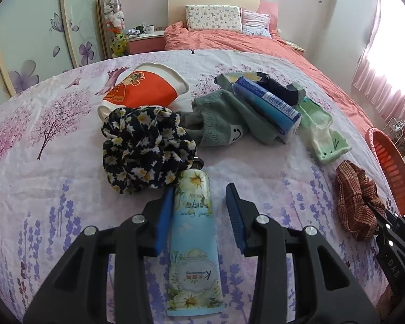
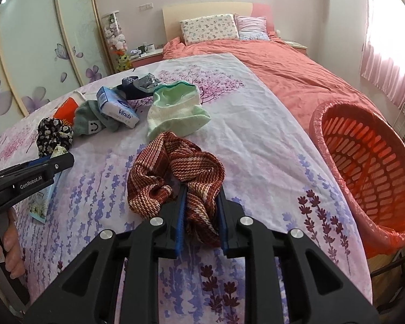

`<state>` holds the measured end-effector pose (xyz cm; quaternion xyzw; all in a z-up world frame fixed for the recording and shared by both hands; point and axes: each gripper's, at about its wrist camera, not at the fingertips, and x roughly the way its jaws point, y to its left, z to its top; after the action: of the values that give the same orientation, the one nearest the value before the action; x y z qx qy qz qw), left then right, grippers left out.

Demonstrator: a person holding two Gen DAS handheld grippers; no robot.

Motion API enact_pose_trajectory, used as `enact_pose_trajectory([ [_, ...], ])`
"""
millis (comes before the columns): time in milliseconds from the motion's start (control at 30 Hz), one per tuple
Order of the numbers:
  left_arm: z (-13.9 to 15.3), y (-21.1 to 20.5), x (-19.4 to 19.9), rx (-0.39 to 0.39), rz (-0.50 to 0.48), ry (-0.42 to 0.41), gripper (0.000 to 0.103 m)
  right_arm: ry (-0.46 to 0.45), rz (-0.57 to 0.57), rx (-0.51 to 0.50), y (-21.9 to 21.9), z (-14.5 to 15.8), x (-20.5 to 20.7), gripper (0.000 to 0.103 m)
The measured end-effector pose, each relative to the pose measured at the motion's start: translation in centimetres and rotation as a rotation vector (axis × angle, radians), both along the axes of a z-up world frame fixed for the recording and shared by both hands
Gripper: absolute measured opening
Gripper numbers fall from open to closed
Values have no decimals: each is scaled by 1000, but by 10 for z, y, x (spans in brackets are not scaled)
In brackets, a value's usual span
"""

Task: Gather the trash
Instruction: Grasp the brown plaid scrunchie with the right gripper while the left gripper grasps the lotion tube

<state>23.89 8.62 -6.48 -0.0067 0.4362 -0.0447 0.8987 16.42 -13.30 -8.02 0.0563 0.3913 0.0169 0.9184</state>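
My left gripper is open around a blue flowered hand-cream tube that lies on the bedsheet; the left pad touches it, the right pad stands apart. My right gripper is shut on a red-brown plaid scrunchie, also in the left wrist view. The red trash basket with a liner stands at the bed's right edge. A crushed paper cup, a blue Vinda tissue pack and a crumpled dark wrapper lie farther back.
A black daisy scrunchie touches the tube's cap. Grey-green socks and a light green sock lie mid-sheet. The bed's right edge runs beside the basket. Pillows and an orange duvet are behind.
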Motion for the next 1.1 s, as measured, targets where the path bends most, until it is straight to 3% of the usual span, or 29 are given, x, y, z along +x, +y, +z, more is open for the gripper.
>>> enact_pose_trajectory([
  [500, -1, 2, 1, -4, -2, 0, 39, 92, -11, -30, -1, 5, 51, 24],
  [733, -1, 3, 0, -14, -3, 0, 39, 75, -12, 14, -9, 5, 48, 24],
  [1100, 0, 11, 0, -71, 5, -3, 39, 80, -12, -21, -3, 7, 48, 24],
])
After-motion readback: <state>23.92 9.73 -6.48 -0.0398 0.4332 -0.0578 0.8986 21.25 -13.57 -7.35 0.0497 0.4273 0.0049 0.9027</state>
